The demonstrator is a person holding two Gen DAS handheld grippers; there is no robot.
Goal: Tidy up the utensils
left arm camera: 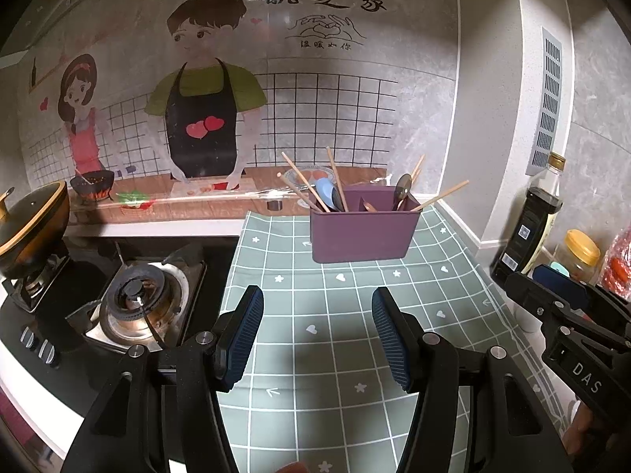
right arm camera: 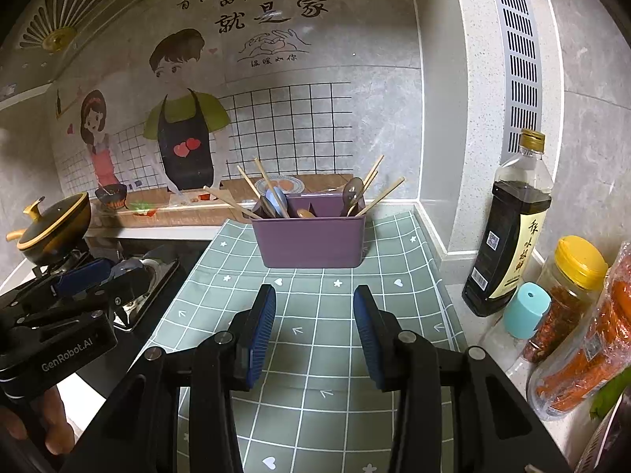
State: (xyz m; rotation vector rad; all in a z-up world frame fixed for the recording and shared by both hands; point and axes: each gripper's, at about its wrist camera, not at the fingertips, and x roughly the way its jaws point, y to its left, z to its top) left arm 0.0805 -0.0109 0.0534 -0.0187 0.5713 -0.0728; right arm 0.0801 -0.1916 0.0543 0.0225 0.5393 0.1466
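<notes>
A purple two-compartment utensil holder (left arm camera: 361, 232) (right arm camera: 309, 242) stands upright at the back of a green checked mat (left arm camera: 339, 315) (right arm camera: 315, 315). Wooden chopsticks (left arm camera: 305, 181) (right arm camera: 252, 185), a blue spoon (left arm camera: 326, 191) (right arm camera: 276, 199) and dark spoons (left arm camera: 402, 187) (right arm camera: 353, 191) lean in it, mixed across both compartments. My left gripper (left arm camera: 317, 307) is open and empty, hovering above the mat in front of the holder. My right gripper (right arm camera: 314, 303) is open and empty, also short of the holder. Each gripper shows at the edge of the other's view.
A gas stove burner (left arm camera: 134, 291) and a black-and-gold pot (left arm camera: 31, 224) (right arm camera: 55, 220) lie left of the mat. A soy sauce bottle (right arm camera: 508, 228) (left arm camera: 532, 216), a yellow-lidded jar (right arm camera: 572, 280), a teal cap (right arm camera: 526, 309) and a chili bag (right arm camera: 583, 351) crowd the right wall.
</notes>
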